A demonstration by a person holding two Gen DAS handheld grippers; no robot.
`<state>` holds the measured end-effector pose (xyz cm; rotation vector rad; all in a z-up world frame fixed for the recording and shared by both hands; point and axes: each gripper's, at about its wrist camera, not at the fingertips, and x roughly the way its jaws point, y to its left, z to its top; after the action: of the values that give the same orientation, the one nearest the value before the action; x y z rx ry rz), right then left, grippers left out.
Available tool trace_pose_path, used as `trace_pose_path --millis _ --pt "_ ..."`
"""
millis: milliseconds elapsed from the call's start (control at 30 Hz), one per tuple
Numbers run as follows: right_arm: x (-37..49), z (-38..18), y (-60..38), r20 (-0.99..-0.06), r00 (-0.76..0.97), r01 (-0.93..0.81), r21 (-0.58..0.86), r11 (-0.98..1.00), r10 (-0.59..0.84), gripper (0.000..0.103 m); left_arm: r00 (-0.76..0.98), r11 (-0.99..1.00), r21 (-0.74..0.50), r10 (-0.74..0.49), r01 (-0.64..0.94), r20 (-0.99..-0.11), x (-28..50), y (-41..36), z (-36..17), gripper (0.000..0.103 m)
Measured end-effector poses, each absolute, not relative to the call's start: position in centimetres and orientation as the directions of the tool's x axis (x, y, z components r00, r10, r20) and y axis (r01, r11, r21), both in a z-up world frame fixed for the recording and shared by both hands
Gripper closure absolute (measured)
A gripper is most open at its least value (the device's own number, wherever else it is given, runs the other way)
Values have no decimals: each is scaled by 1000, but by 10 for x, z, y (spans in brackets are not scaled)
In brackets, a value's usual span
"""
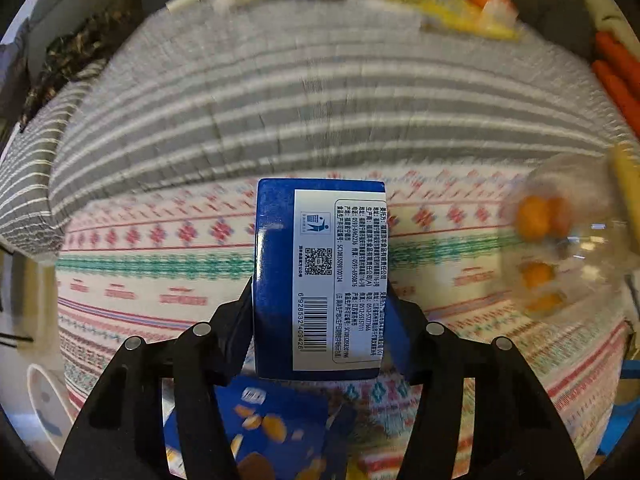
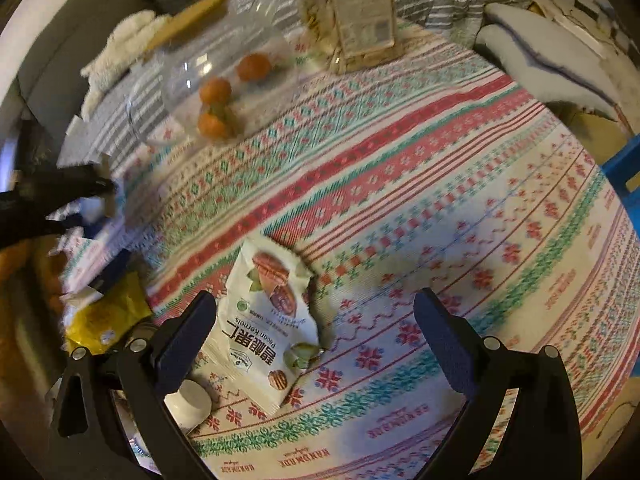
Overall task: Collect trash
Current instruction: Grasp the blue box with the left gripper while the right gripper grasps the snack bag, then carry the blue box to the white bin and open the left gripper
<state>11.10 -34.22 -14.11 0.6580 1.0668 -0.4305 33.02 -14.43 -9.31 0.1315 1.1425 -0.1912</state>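
One piece of trash is in hand, by our count, and several lie uncollected.

Item, held: blue box (image 1: 320,280), upright between the fingers of our left gripper (image 1: 324,316), label and barcode facing the camera. The pads press on its two sides; we read this as a firm pinch. The box hangs above the patterned cloth (image 1: 160,264) that covers the tabletop.

Item, not yet taken: white nut packet (image 2: 266,328), crumpled, flat on the cloth. Our right gripper (image 2: 316,332) hovers over it with fingers spread wide; the left finger overlaps the packet's edge in the picture, the right finger stands well apart from it. Nothing is pinched.

Item, not yet taken: small white cup or cap (image 2: 188,402), just beside the packet, partly behind the left finger; we cannot tell which it is.

Item, not yet taken: yellow wrapper (image 2: 106,316) with blue-and-white torn packaging (image 2: 96,256) next to it, at the cloth's left edge.

Item, likely trash: flattened blue carton with nut pictures (image 1: 264,432), lying under the held box.

Not counted as trash, in our judgement: clear container with oranges (image 2: 216,92), bag of pasta-like snacks (image 2: 352,12).

No bin or bag shows in either view, so we cannot say where collected items go. Progress: early; most pieces remain on the cloth.
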Motion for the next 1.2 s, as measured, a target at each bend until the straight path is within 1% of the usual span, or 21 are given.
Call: trace_pose_path --millis 233,267,333,367,400,433,467,500,533,633,667,700,800,967,1100,1200 --pt "129 -171 -313 -932 355 620 177 765 -72 6 559 971 -12 -146 237 -816 269 -108 -25 49" --pt "130 -171 -307 -922 371 608 153 779 -109 7 573 972 -16 -152 236 -806 260 -107 -20 49" --pt "132 -171 -300 -916 380 589 130 798 -132 13 599 972 -14 -156 234 -785 246 -97 -11 48" --pt "131 -170 -297 -906 399 576 124 808 -145 26 613 972 -9 -154 233 -775 239 -97 -10 48" --pt "131 -168 -295 -897 413 563 117 818 -155 44 627 973 0 -149 231 -765 229 -91 -7 48" --pt "130 -166 -293 -890 434 542 132 830 -142 50 638 974 12 -140 228 -757 226 -86 -5 48" --pt "129 -166 -293 -888 442 532 147 834 -126 67 646 974 22 -133 226 -751 221 -81 -2 48" --pt "127 -166 -294 -887 450 522 171 835 -100 71 655 974 30 -128 223 -745 212 -76 -2 48" --pt "124 -165 -294 -886 456 520 183 834 -90 72 659 975 30 -126 220 -741 211 -75 -1 48" --pt "117 -160 -296 -879 476 505 238 830 -37 80 676 978 17 -131 208 -725 194 -62 1 48" --pt "118 -160 -296 -875 484 499 257 828 -20 86 679 979 7 -137 205 -722 189 -58 1 48" --pt "117 -157 -296 -869 494 495 272 825 -10 88 681 979 -2 -142 202 -719 184 -54 0 48" --pt "113 -140 -295 -841 541 480 285 830 -25 88 688 982 -29 -150 185 -710 171 -40 -2 48" --pt "103 -110 -291 -773 635 432 360 827 5 88 681 987 -99 -161 130 -715 161 -11 -12 48" --pt "103 -93 -283 -716 698 378 387 841 15 88 683 988 -114 -153 102 -714 161 4 -16 48" --pt "104 -86 -273 -695 719 348 374 860 11 88 687 989 -116 -144 87 -712 162 13 -17 48"
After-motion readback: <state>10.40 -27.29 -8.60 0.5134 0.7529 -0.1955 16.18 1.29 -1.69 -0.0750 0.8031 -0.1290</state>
